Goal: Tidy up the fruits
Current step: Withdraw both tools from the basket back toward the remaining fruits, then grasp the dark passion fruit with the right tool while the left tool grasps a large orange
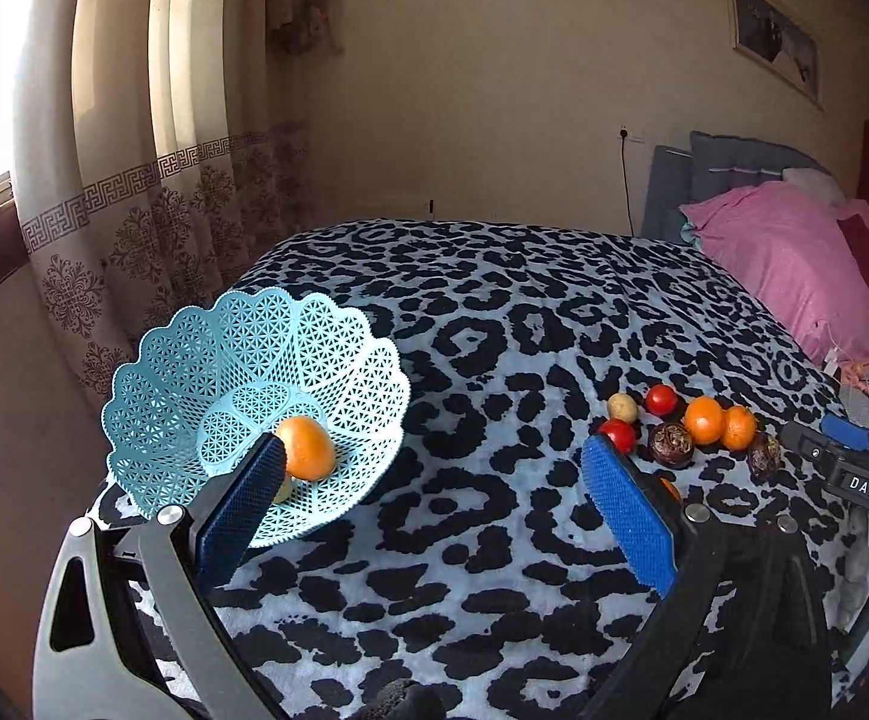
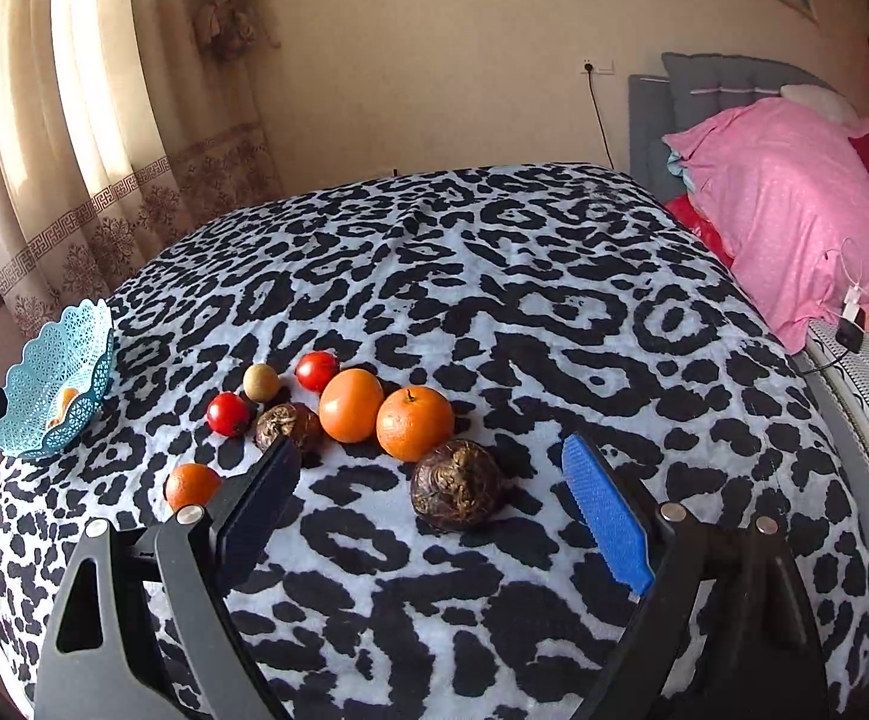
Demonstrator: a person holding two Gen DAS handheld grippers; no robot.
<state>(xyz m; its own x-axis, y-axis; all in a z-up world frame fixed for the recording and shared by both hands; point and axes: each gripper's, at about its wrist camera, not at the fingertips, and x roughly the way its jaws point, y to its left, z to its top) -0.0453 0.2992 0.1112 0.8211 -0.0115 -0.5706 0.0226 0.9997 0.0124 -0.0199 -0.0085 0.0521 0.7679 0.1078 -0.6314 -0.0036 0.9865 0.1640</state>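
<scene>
A light blue lattice basket (image 1: 182, 396) sits tilted on the bed's left side, holding an orange (image 1: 309, 447) and a small pale fruit half hidden behind my finger. My left gripper (image 1: 434, 450) is open and empty, its left pad at the basket's near rim. Loose on the blanket lie two oranges (image 2: 351, 405) (image 2: 415, 423), two red tomatoes (image 2: 317, 371) (image 2: 228, 414), a small tan fruit (image 2: 261, 382), a small orange (image 2: 192, 486) and two dark wrinkled fruits (image 2: 287, 426) (image 2: 457, 485). My right gripper (image 2: 431, 459) is open, and the nearer wrinkled fruit lies between its fingertips, untouched.
The bed has a black-and-white leopard blanket (image 2: 494, 300). A pink pillow (image 2: 794, 210) and a grey headboard (image 2: 650, 120) are at the right, with chargers and cables (image 2: 851, 324) beside them. Curtains (image 1: 134, 210) hang past the bed's left edge.
</scene>
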